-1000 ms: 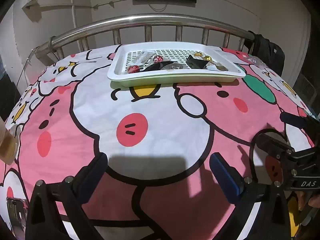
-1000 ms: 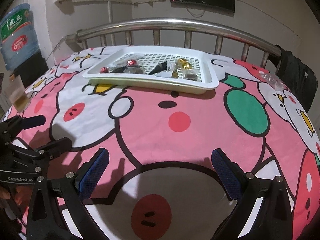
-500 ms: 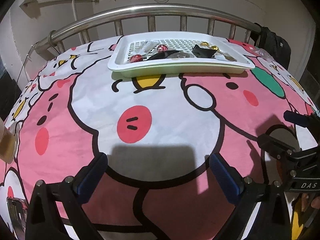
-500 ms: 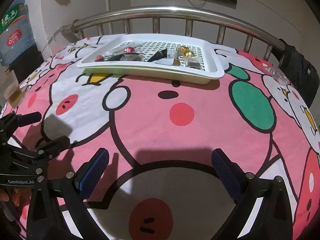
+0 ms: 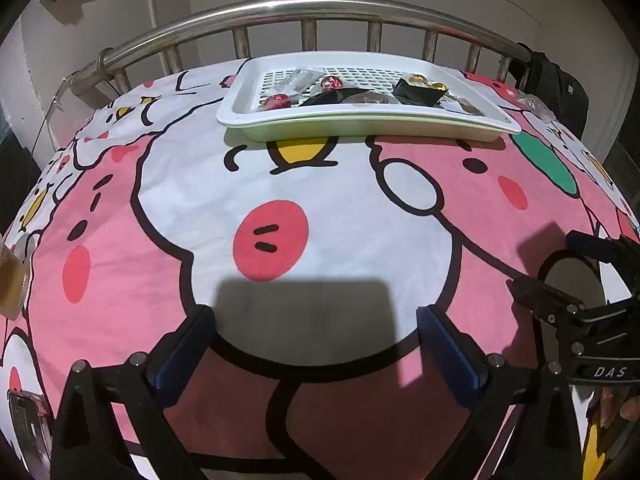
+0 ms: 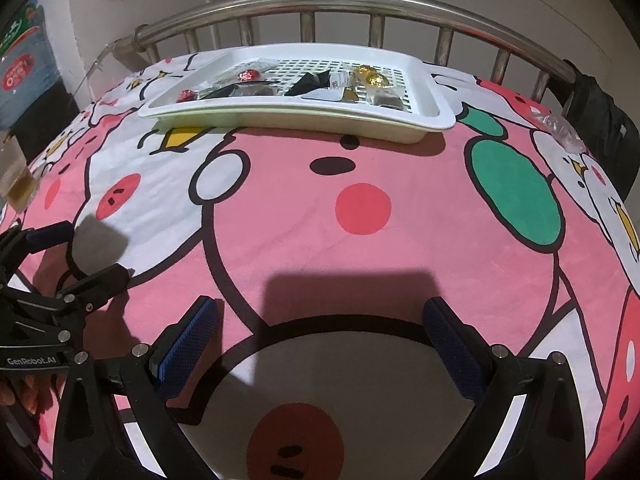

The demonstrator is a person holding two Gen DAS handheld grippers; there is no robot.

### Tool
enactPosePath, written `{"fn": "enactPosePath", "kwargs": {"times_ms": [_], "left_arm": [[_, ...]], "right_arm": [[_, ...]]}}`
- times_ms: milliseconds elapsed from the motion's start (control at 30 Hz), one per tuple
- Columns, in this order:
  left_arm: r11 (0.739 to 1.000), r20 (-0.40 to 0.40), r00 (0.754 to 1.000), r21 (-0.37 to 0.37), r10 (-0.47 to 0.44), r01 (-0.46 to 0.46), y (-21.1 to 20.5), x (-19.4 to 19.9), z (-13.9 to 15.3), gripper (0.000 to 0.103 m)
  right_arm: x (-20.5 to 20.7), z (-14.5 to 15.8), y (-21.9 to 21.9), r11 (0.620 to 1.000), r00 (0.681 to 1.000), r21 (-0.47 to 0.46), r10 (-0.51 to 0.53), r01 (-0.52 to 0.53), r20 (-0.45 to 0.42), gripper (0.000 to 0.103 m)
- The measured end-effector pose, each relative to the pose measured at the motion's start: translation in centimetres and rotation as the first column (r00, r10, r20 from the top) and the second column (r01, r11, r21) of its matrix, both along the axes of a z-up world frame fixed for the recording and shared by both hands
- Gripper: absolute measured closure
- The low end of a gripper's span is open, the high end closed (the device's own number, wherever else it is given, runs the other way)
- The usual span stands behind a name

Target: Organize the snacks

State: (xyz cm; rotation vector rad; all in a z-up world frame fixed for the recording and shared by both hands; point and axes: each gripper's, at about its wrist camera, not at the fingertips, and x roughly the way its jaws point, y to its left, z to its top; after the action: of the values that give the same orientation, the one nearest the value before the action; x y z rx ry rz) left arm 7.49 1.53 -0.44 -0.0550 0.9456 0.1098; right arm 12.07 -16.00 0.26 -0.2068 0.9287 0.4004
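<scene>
A bed with a pink cartoon-print blanket (image 5: 328, 200) carries a white perforated tray (image 5: 360, 114), far ahead of both claws by the steel headboard rail (image 5: 320, 4). A crinkled clear wrapper (image 6: 560, 130) (contents unclear) lies ahead-right of the right claw. A plastic cup of amber liquid (image 6: 16, 178) stands on the blanket's left edge.

My left gripper (image 5: 316, 344) hangs over the cartoon bedsheet (image 5: 320, 216), fingers spread wide, nothing between them. White tray (image 5: 360, 120) lies beyond it by the steel headboard rail (image 5: 320, 4), holding red foil sweets (image 5: 276, 101), gold foil sweets (image 5: 438, 87) and black wrappers (image 5: 416, 92). Right gripper (image 5: 560, 276), jaws apart, sits nearer than the tray, to its right.
</scene>
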Motion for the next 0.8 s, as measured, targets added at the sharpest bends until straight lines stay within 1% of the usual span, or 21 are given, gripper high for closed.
{"fn": "enactPosePath", "kwargs": {"times_ms": [800], "left_arm": [[1.0, -0.002, 1.0, -0.008, 0.001, -0.001, 0.14, 0.09, -0.05, 0.0]], "right_arm": [[0.29, -0.07, 0.13, 1.0, 1.0, -0.005, -0.002, 0.002, 0.0, 0.0]]}}
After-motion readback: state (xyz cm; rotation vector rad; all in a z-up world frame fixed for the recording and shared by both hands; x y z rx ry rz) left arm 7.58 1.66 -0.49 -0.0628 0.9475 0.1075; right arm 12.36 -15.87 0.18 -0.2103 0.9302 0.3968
